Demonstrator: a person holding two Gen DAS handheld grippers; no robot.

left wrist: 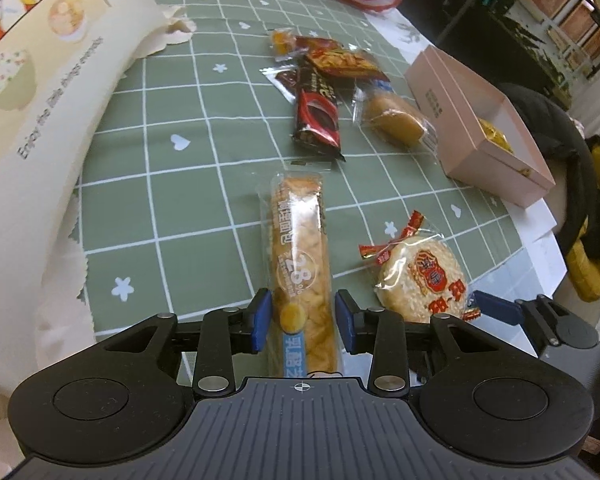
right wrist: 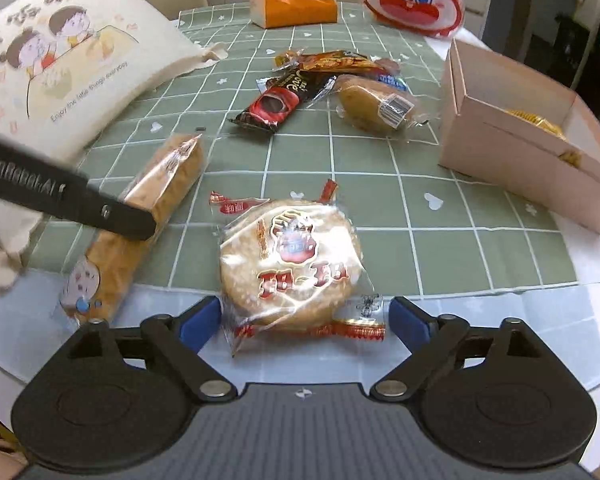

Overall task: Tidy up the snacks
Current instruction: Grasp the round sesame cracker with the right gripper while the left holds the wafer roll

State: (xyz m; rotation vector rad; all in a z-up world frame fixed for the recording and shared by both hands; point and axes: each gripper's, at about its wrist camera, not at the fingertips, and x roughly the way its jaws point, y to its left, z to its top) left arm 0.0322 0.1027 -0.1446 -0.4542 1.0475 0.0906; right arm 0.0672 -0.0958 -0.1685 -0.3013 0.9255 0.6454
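Left gripper [left wrist: 303,322]: matte black housing with a ribbed grey centre plate bearing a small crosshair mark, a round raised disc on either side of it, black linkage arms pinned with silver round-head screws, and blue pads on the two fingers [left wrist: 260,322]. Right gripper [right wrist: 305,322]: same build, ribbed plate, crosshair, twin discs, silver pivots, blue-padded fingers [right wrist: 198,322]. Seen from the right wrist, the left unit's black side carries white lettering, too blurred to read fully.

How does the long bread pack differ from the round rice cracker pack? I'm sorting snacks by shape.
The long bread pack is a narrow golden stick in a clear wrapper with blue print; the round rice cracker pack is a flat pale disc with a red label. The bread lies partly under the other gripper's finger in the right wrist view; the cracker lies uncovered. Both lie flat, sealed.
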